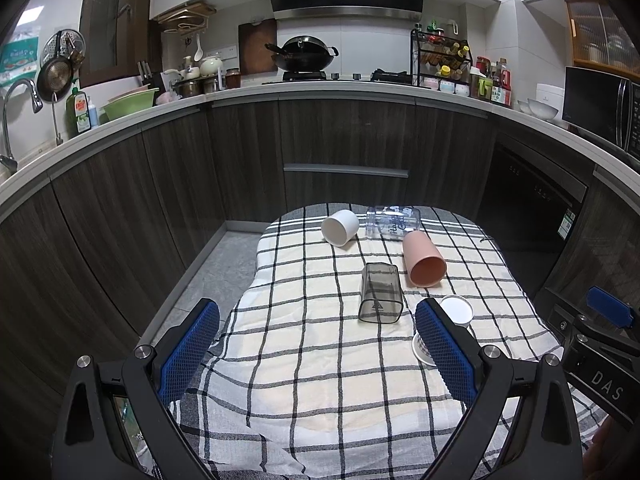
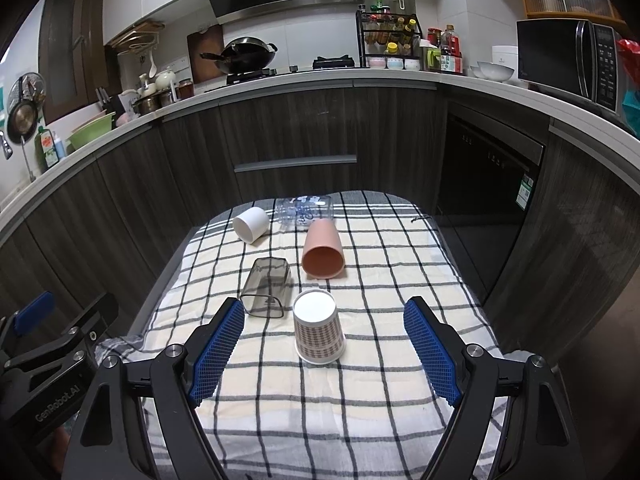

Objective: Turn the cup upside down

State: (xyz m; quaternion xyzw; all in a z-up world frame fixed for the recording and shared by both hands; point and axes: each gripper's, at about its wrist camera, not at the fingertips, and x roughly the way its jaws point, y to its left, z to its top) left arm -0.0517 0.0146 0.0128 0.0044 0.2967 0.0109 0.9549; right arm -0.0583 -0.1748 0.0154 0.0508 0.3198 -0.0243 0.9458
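Note:
A checked paper cup (image 2: pixel 319 328) stands upside down on the plaid cloth (image 2: pixel 360 400), between and just ahead of my open right gripper (image 2: pixel 324 320). In the left wrist view it (image 1: pixel 456 312) is partly hidden behind the right finger (image 1: pixel 444 348). A grey clear square cup (image 1: pixel 380 293) (image 2: pixel 267 287), a pink cup (image 1: pixel 423 265) (image 2: pixel 323 252), a white cup (image 1: pixel 340 227) (image 2: pixel 251 224) and a clear glass (image 1: pixel 393 222) (image 2: pixel 304 210) lie on their sides farther back. My left gripper (image 1: pixel 318 320) is open and empty over the cloth's near part.
The cloth (image 1: pixel 320 380) covers a small table that ends at dark cabinets (image 1: pixel 344 140). Floor (image 1: pixel 208 272) lies left of the table. The right gripper's body (image 1: pixel 600 344) shows at the left view's right edge, the left gripper's body (image 2: pixel 52 360) at the right view's left edge.

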